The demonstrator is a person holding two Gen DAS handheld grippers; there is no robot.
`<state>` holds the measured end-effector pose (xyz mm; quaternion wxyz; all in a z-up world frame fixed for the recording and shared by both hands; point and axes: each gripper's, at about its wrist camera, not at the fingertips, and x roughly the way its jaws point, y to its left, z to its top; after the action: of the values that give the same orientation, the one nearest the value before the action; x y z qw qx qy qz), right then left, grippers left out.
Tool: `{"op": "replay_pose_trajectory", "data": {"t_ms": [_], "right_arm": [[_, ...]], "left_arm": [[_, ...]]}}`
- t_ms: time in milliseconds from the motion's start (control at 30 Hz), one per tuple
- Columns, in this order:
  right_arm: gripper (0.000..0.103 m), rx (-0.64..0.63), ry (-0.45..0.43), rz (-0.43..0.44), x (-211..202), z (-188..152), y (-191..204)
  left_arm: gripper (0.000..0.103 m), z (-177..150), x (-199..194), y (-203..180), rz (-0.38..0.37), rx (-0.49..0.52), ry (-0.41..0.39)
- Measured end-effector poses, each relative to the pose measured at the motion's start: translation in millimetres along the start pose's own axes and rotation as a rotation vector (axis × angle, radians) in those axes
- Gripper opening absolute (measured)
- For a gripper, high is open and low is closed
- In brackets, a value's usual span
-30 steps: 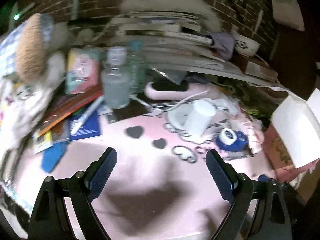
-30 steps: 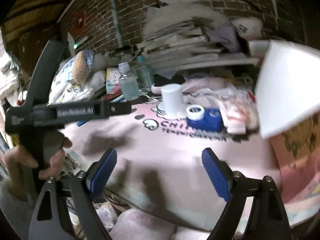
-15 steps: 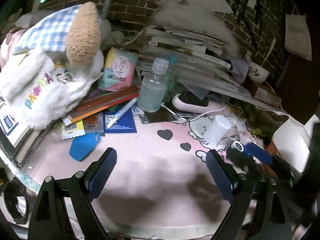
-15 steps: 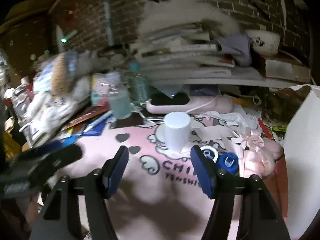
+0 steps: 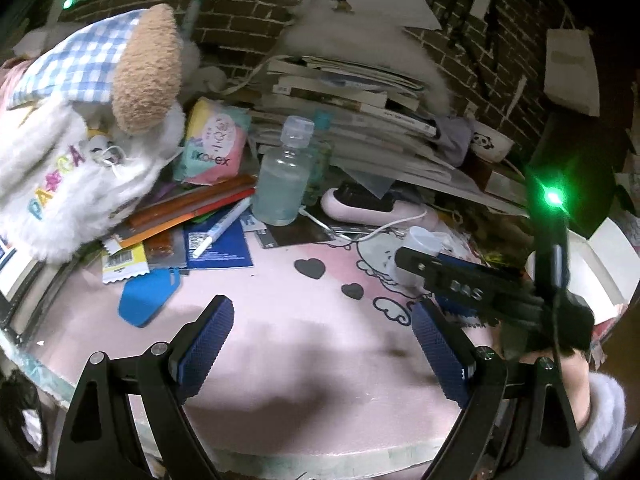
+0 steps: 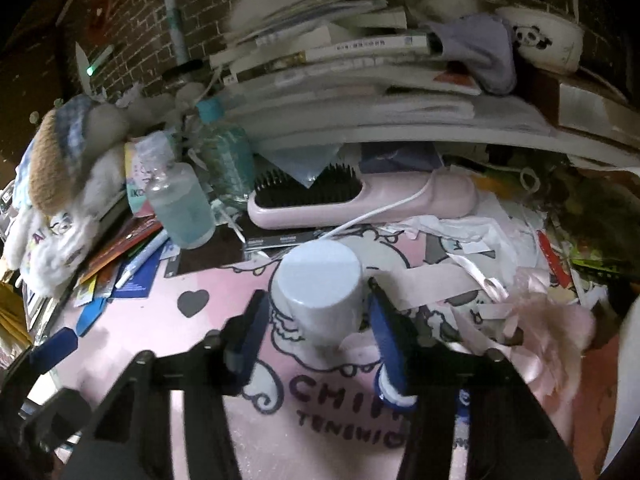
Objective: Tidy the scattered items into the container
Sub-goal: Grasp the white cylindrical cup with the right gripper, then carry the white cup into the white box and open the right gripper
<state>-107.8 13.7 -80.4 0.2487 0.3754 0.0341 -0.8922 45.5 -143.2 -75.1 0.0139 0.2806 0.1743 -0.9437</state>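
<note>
Right gripper (image 6: 316, 316) has closed in around the white cup (image 6: 318, 292); grasp judged imminent.

Its jaws have narrowed since half a second ago and now flank the cup, right pad about touching, left contact unclear. Cup stands inverted on the pink mat (image 6: 208, 368), mid-table. Left gripper (image 5: 322, 342) hangs wide and empty, nearer. Container not identifiable; blue tape dispenser (image 6: 390, 392) mostly hidden behind right finger.

My left gripper (image 5: 322, 338) hangs with its blue-padded jaws spread wide and nothing between them, above the pink mat (image 5: 280, 344). My right gripper (image 6: 316, 322) sits low over the same mat, jaws narrowed, one either side of the white cup (image 6: 318, 288).
</note>
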Motion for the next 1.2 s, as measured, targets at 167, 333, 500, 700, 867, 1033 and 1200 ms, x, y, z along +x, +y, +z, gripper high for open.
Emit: {"op": "replay_pose_trajectory", "data": {"t_ms": [167, 333, 500, 700, 867, 1033, 1200], "right_arm": [[0.039, 0.006, -0.001, 0.010, 3, 3, -3], [0.038, 0.004, -0.024, 0.024, -5, 2, -2], [0.038, -0.041, -0.057, 0.059, -30, -4, 11], [0.038, -0.090, -0.123, 0.079, -75, -12, 20], [0.038, -0.110, -0.162, 0.078, -114, -14, 11], [0.038, -0.104, -0.189, 0.012, -151, -15, -24], [0.038, -0.085, -0.202, -0.091, -187, -10, -70]], "left_arm": [[0.089, 1, 3, -1, -0.008, 0.004, 0.005], [0.089, 0, 5, -1, -0.006, -0.002, 0.015], [0.089, -2, 6, -2, 0.003, -0.005, 0.033], [0.089, -6, 9, -5, 0.006, -0.002, 0.061], [0.089, -8, 13, -14, -0.010, 0.014, 0.077], [0.089, -8, 15, -26, -0.033, 0.036, 0.084], [0.089, -9, 20, -40, -0.065, 0.063, 0.095]]}}
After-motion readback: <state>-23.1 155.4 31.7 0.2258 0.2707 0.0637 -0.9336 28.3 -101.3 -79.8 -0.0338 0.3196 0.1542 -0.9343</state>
